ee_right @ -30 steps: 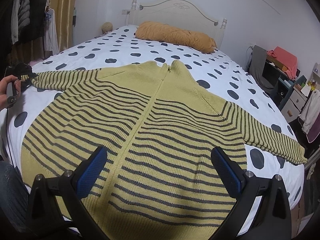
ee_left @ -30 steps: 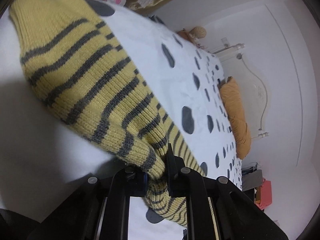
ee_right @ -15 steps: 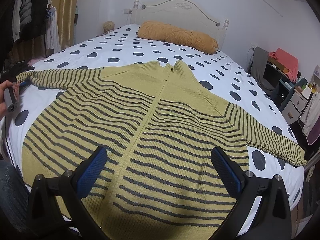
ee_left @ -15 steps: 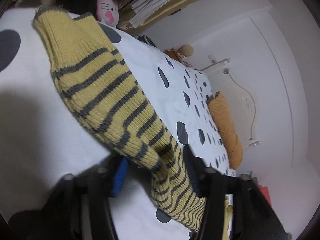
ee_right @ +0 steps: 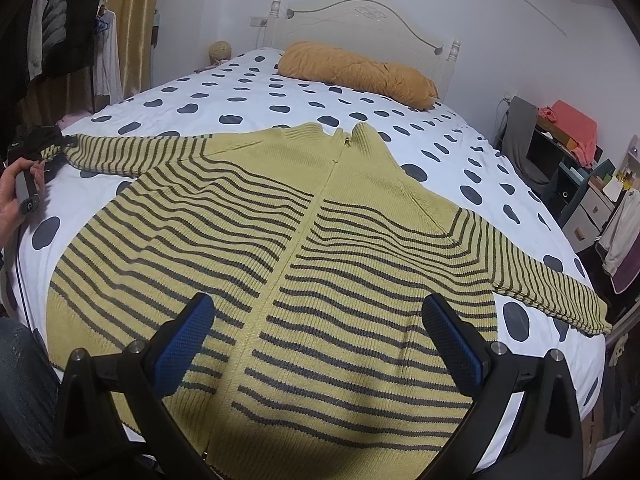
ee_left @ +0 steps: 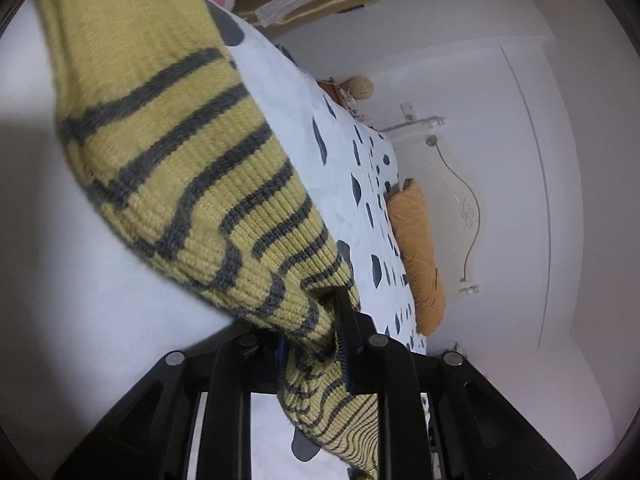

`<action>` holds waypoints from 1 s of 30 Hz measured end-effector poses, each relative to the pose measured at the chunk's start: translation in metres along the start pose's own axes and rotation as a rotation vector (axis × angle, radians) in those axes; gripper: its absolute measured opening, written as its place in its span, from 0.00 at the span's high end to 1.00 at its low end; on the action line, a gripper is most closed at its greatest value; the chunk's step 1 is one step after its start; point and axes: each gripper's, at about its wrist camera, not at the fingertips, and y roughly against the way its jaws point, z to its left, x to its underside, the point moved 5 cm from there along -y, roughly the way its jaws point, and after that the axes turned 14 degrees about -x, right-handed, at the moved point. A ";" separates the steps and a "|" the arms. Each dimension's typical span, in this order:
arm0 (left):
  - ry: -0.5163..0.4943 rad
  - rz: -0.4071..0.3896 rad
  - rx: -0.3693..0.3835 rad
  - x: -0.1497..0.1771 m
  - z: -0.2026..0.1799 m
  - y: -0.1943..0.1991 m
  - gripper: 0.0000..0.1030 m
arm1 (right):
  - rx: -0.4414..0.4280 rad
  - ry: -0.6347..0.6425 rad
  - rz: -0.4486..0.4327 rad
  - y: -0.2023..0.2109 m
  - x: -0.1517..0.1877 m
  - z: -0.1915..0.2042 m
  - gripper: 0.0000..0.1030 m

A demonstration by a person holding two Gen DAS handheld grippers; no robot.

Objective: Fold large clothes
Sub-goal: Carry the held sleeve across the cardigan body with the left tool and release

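Observation:
A large yellow knit sweater with dark grey stripes (ee_right: 320, 248) lies spread flat on the bed, both sleeves out to the sides. My left gripper (ee_left: 310, 336) is shut on the sweater's left sleeve (ee_left: 192, 168) near the cuff; it also shows in the right wrist view (ee_right: 44, 148) at the bed's left edge. My right gripper (ee_right: 320, 344) is open and empty, hovering over the lower hem of the sweater, touching nothing. The right sleeve (ee_right: 552, 292) reaches the bed's right edge.
The bed has a white cover with dark spots (ee_right: 248, 104) and a white headboard (ee_right: 360, 20). An orange pillow (ee_right: 356, 72) lies at the head. Hanging clothes (ee_right: 60, 20) stand at the left; a chair and cluttered shelves (ee_right: 560, 140) at the right.
My left gripper opened half a second ago and has now shut again on the left sleeve. The right gripper has stayed still and open over the hem.

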 end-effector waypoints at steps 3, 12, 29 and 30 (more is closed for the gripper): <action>-0.051 -0.032 -0.013 0.002 -0.003 0.010 0.94 | -0.001 -0.006 0.010 -0.002 0.000 -0.001 0.00; -0.222 -0.105 -0.028 0.002 -0.051 0.044 0.95 | -0.075 -0.040 -0.026 -0.054 -0.060 0.004 0.00; -0.629 -0.310 -0.023 0.025 -0.170 0.079 0.94 | -0.121 -0.187 0.159 -0.295 -0.131 0.048 0.00; -0.671 -0.331 -0.036 0.033 -0.183 0.079 0.94 | -0.124 -0.190 0.161 -0.295 -0.130 0.048 0.00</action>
